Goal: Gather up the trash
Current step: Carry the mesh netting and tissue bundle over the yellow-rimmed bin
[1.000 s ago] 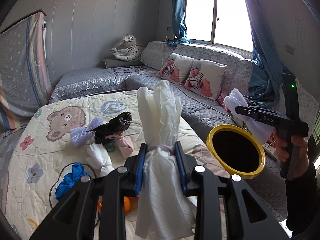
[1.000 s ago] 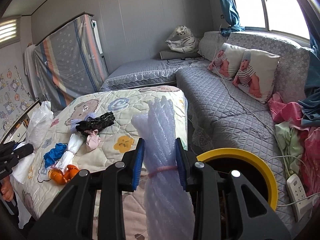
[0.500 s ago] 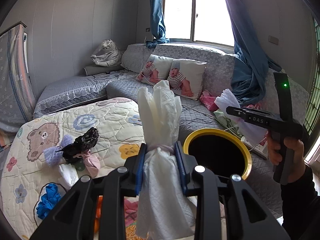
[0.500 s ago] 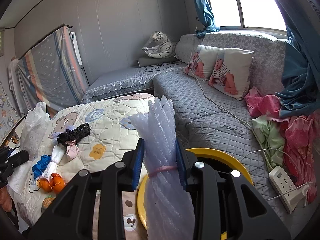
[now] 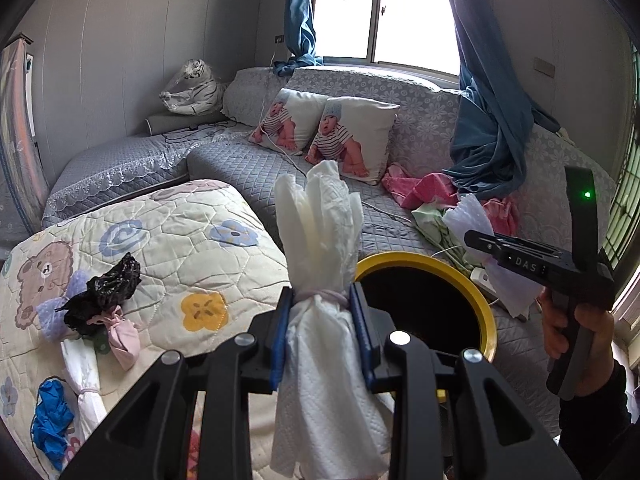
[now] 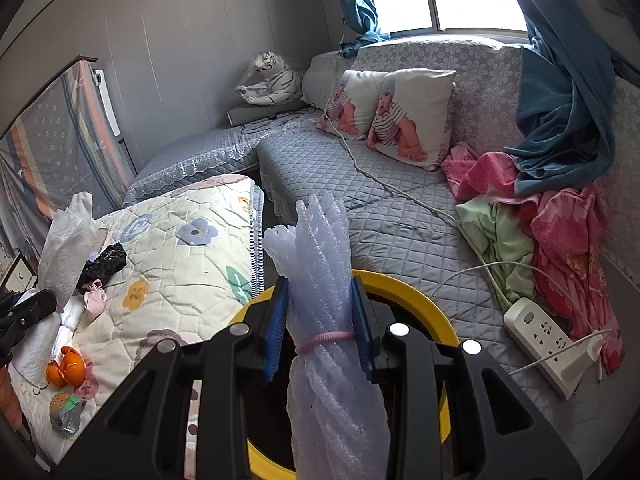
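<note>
Quilted grey sofa (image 5: pixel 248 168) fills the back of the room, and the cartoon-print bed cover (image 5: pixel 180 240) lies in front of it with most of the trash on it. By my judgement the job is barely half done: a black bag (image 5: pixel 104 296), a pink scrap (image 5: pixel 124 334), a white tied bundle (image 5: pixel 86 376), a blue glove (image 5: pixel 50 420) and an orange piece (image 6: pixel 66 368) are all left there. The yellow-rimmed bin (image 5: pixel 424 264) stands between the bed and the sofa, dark inside, so I cannot tell what it holds. My left claw (image 5: pixel 322 336) is clamped on a tied wad of white paper towel (image 5: pixel 320 232), just short of the rim. My right claw (image 6: pixel 320 330) grips a tied roll of bubble wrap (image 6: pixel 320 248) directly above the opening. Compared with a second ago, both claws have swung from the bed toward the bin, which now looms larger in each view.
</note>
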Demonstrator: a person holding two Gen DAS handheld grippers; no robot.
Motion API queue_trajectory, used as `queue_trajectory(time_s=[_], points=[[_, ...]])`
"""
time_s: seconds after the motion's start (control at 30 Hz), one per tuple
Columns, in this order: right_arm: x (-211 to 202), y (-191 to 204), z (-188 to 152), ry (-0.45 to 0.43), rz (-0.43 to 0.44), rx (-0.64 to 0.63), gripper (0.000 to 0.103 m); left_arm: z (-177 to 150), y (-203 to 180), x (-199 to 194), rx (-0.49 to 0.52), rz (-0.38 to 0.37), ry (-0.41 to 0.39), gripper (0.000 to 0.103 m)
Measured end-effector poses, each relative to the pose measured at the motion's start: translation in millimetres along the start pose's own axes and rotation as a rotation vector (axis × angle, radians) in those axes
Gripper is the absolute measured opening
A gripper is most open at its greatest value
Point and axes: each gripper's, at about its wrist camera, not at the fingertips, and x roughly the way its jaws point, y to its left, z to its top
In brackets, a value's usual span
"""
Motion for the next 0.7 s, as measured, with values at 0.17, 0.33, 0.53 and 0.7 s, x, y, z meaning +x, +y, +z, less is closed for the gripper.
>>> queue_trajectory(time_s=[0.17, 0.33, 0.53, 0.7], points=[[9.9, -16.4, -4.9, 0.029, -0.017, 0.032, 0.029, 2.3, -7.7, 28.3, -0.002, -0.027, 0.039, 0.027], [22.4, -26.9, -7.7, 0.062, -0.02, 0.065, 0.029, 1.0, -18.9, 57.1, 0.011, -0.05, 0.069, 0.027], [39.3, -34.0, -9.0, 0.101, -0.023, 0.105, 0.029, -5.2, -29.5, 95.5, -0.028, -0.106, 0.165, 0.027], [46.7, -36.2, -10.3, 0.117, -0.024, 0.123, 0.029, -7.4, -39.4, 116.7, -0.023, -0.116, 0.205, 0.027]])
